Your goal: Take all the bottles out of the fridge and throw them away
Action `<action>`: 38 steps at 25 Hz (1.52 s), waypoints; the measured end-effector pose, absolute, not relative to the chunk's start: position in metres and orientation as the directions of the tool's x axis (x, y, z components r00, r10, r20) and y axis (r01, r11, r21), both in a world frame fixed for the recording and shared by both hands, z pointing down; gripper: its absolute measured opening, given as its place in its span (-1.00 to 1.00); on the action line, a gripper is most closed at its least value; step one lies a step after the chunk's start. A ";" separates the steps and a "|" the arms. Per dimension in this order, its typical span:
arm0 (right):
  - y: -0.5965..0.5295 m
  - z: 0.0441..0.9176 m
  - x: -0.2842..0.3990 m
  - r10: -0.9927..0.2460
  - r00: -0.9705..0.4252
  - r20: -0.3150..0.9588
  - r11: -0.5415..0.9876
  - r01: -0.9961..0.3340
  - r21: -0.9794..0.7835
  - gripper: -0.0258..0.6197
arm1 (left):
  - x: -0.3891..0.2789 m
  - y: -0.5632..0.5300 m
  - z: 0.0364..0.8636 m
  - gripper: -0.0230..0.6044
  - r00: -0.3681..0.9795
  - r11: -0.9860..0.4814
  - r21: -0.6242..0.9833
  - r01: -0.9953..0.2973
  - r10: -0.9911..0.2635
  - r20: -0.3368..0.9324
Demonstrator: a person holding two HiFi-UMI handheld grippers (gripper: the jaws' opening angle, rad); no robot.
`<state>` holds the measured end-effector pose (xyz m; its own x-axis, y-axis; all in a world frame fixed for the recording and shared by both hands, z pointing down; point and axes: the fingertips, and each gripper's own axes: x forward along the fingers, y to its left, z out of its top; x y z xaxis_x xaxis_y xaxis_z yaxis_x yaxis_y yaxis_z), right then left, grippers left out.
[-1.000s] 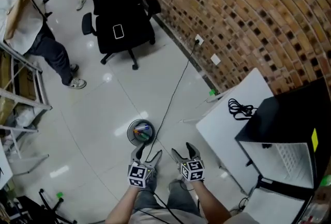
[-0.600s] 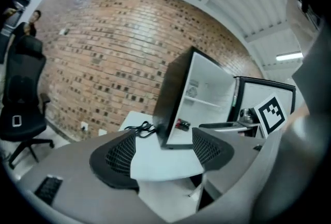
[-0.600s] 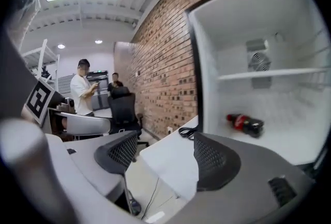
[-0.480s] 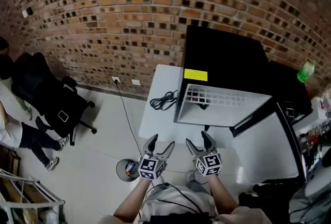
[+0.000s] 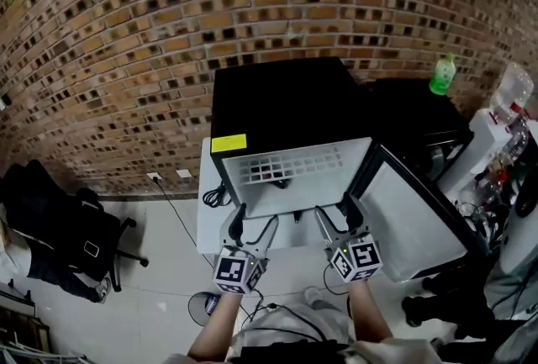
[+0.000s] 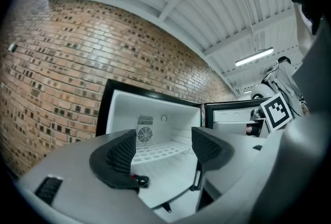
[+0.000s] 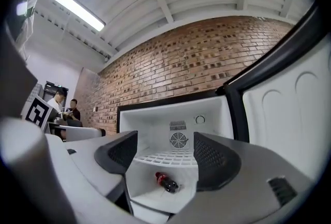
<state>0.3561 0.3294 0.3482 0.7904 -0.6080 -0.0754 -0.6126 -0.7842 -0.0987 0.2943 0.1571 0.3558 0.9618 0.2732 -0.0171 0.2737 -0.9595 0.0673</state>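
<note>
Bright, even indoor light from ceiling strip lamps (image 7: 77, 9), one flaring white. The fridge (image 7: 155, 127) glows pale inside with soft shadows. Both gripper views are fisheye: black rounded corners, the brick wall (image 5: 168, 9) bowed, the nearest foreground blurred. The head view seems sharp, darker at its lower edges.

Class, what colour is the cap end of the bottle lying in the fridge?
Red, on a dark bottle; clearest in the right gripper view.

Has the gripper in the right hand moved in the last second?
Yes. The right gripper has swung from beside the floor bin up to the open fridge, jaws apart and empty.
</note>
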 end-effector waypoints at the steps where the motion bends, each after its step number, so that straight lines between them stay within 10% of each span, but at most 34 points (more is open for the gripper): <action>1: 0.332 0.344 0.356 -0.614 0.786 -0.077 -0.779 -0.619 -0.100 0.23 | 0.295 0.162 0.351 0.14 0.962 -0.960 0.064 0.271 0.270 -0.028; 12: 0.323 0.362 0.368 -0.665 0.747 -0.012 -0.744 -0.663 -0.084 0.23 | 0.298 0.149 0.346 0.12 0.981 -0.972 0.142 0.185 0.174 -0.090; 32: 0.183 0.614 0.519 -0.745 0.454 0.489 -0.505 -0.863 0.032 0.23 | 0.232 0.095 0.381 0.11 0.983 -0.970 0.159 -0.183 -0.181 0.024; 38: 0.143 0.649 0.557 -0.700 0.435 0.567 -0.486 -0.871 0.068 0.50 | 0.203 0.082 0.382 0.11 0.952 -0.935 0.177 -0.307 -0.302 0.059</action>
